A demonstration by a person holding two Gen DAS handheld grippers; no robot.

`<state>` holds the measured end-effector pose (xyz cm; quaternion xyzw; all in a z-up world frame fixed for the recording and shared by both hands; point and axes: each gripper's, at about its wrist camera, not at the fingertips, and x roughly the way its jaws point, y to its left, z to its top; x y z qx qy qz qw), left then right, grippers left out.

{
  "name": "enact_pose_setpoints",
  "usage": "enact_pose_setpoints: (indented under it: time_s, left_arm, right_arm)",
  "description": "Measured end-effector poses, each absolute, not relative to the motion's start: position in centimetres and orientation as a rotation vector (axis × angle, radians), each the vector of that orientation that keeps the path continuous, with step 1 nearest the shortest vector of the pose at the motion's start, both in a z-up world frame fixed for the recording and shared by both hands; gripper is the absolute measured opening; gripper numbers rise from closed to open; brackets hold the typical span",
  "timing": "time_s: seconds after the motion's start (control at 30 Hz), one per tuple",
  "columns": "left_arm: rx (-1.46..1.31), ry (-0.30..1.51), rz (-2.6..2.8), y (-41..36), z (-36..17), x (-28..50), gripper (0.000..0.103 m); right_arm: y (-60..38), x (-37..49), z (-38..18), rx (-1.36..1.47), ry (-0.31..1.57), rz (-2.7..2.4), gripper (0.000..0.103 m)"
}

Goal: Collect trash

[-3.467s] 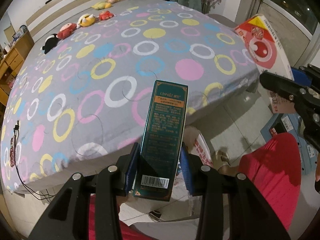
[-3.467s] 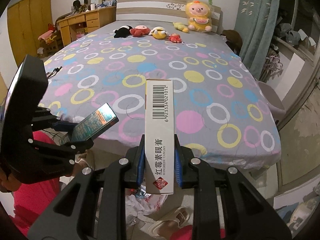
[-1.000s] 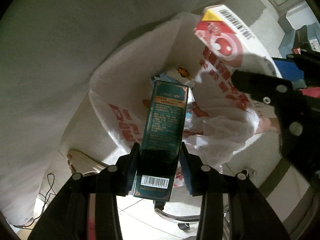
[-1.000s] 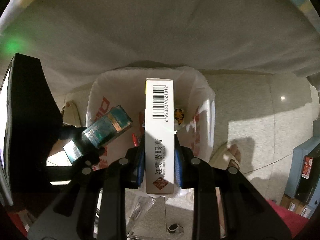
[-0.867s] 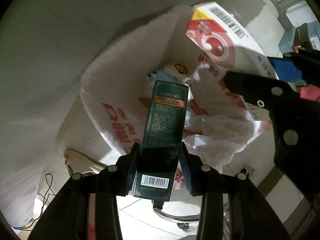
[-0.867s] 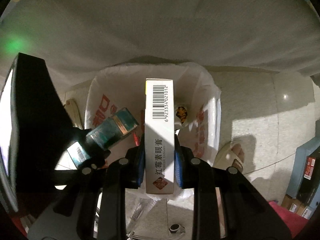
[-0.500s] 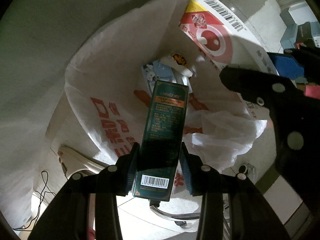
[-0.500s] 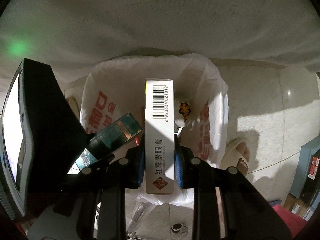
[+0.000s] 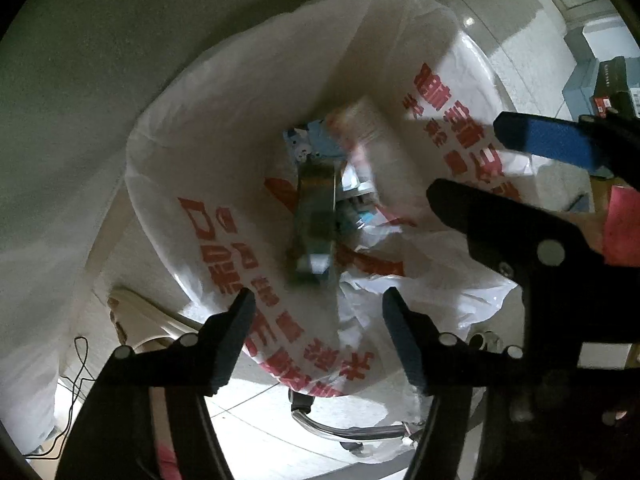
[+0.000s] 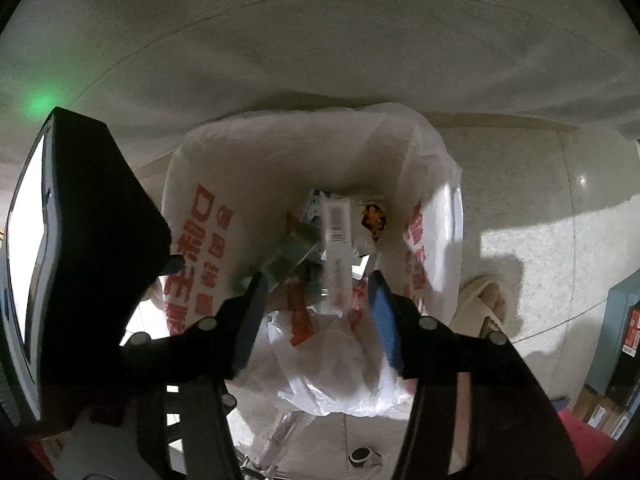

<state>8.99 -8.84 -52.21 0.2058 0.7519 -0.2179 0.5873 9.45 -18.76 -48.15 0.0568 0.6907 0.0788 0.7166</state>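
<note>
A white plastic trash bag point(image 9: 224, 216) with red print hangs open below both grippers; it also shows in the right wrist view point(image 10: 200, 248). My left gripper point(image 9: 318, 312) is open and empty above the bag's mouth. The dark green box point(image 9: 314, 216) is blurred, falling inside the bag. My right gripper point(image 10: 316, 292) is open and empty over the same bag. The white box with a barcode point(image 10: 338, 240) is blurred, dropping into the bag next to the green box point(image 10: 288, 256). Other wrappers lie at the bag's bottom.
The bed's grey side point(image 10: 320, 40) hangs just behind the bag. A slippered foot point(image 10: 486, 300) stands on the tiled floor right of the bag. Boxes point(image 10: 624, 328) are stacked at far right. A cable point(image 9: 76, 392) lies on the floor at left.
Both grippers have opened over the bag. The green box left my left gripper and the white box left my right gripper; both are falling into the bag.
</note>
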Motion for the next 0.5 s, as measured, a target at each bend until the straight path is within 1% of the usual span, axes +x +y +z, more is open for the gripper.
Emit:
enact_pose_setpoints:
  time_s: [0.23,0.3,0.37,0.43,0.5]
  left_arm:
    - [0.458,1.757,-0.483,-8.4,-51.8,9.3,0.068]
    - [0.447,1.752,-0.478,-8.4,-51.3,9.3,0.071]
    - [0.436,1.744,-0.469,-8.2,-50.7,9.4,0.073]
    - [0.424,1.735,-0.459,-7.9,-50.3,9.5,0.077]
    - [0.415,1.725,-0.441,-7.6,-49.5,9.5,0.080]
  right_arm:
    - [-19.3,9.2,-48.9,0.140,1.536,0.162,0.052]
    - [-19.3,9.2,-48.8,0.139,1.533,0.162,0.052]
    - [-19.4,9.1,-48.5,0.140,1.529,0.155,0.058]
    - [-19.4,8.7,-48.4,0.137,1.526,0.148,0.066]
    - [-19.4,8.5,-47.9,0.119,1.528,0.129,0.072]
